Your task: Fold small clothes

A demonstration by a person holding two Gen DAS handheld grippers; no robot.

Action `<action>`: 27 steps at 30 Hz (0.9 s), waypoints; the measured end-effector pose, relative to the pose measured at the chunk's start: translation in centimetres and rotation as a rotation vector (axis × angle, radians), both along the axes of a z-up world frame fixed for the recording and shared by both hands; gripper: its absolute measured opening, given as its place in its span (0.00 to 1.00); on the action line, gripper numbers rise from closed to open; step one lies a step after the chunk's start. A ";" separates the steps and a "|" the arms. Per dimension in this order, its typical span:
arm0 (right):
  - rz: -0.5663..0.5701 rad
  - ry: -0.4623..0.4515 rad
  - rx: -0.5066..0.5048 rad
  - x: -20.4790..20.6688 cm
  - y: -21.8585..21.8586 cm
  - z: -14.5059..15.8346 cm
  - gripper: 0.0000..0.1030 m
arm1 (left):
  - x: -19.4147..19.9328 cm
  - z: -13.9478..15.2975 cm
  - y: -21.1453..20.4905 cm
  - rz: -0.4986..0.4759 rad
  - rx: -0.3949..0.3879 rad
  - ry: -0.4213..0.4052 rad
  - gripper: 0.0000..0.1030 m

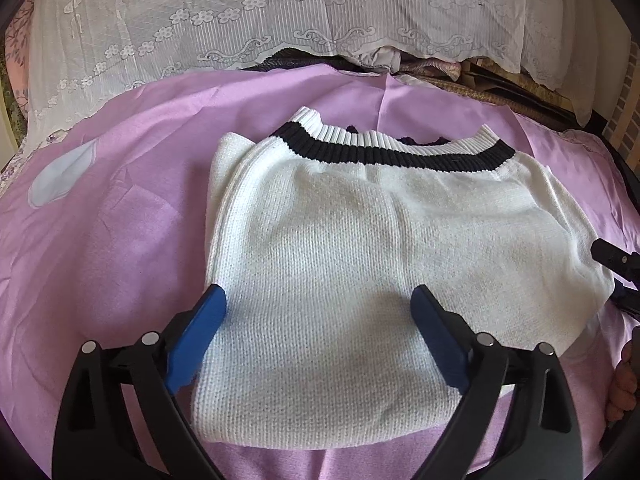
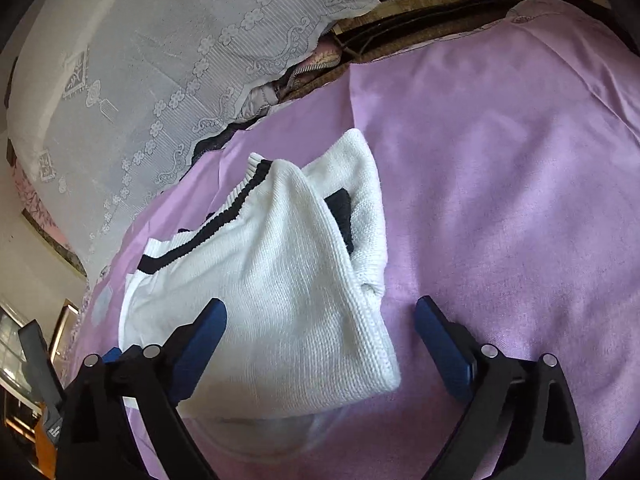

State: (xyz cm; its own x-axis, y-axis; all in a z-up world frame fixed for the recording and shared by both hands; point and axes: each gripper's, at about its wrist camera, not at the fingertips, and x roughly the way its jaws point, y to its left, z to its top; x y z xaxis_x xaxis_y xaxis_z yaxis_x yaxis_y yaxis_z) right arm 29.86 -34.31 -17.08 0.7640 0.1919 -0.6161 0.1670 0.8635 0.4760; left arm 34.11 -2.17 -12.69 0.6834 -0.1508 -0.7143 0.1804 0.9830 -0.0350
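A small white knit sweater point(image 1: 340, 264) with a black stripe on its ribbed band lies on a lilac sheet point(image 1: 132, 220). Its sides are folded in. My left gripper point(image 1: 318, 300) is open just above the sweater's near part, holding nothing. The right gripper point(image 1: 616, 276) shows at the right edge of the left wrist view, beside the sweater. In the right wrist view the sweater point(image 2: 260, 288) has a loose folded sleeve with a black cuff at its right side. My right gripper point(image 2: 320, 312) is open over the sweater's near right corner, empty.
A white lace cloth point(image 1: 248, 24) covers bedding at the back. Dark woven matting point(image 2: 420, 20) shows past the sheet's far edge. A pale patch point(image 1: 60, 180) is on the sheet at left. Furniture point(image 2: 24, 360) stands at the left in the right wrist view.
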 end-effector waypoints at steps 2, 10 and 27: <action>0.003 -0.001 0.002 0.0 0.1 0.0 0.95 | 0.0 0.0 0.0 -0.008 -0.008 0.001 0.94; 0.017 -0.010 0.025 -0.3 -0.1 0.0 0.96 | -0.4 0.1 0.0 -0.003 -0.011 -0.009 0.96; 0.094 0.009 0.026 -3.6 1.4 0.2 0.95 | -1.4 -0.4 -2.7 -0.097 -0.041 0.074 0.96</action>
State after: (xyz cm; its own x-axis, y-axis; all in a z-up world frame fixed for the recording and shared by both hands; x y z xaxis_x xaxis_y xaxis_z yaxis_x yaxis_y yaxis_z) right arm 26.25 -32.94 -16.84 0.7366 0.2780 -0.6165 0.0904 0.8630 0.4971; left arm 32.67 -4.85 -13.14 0.6097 -0.2439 -0.7541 0.2698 0.9585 -0.0919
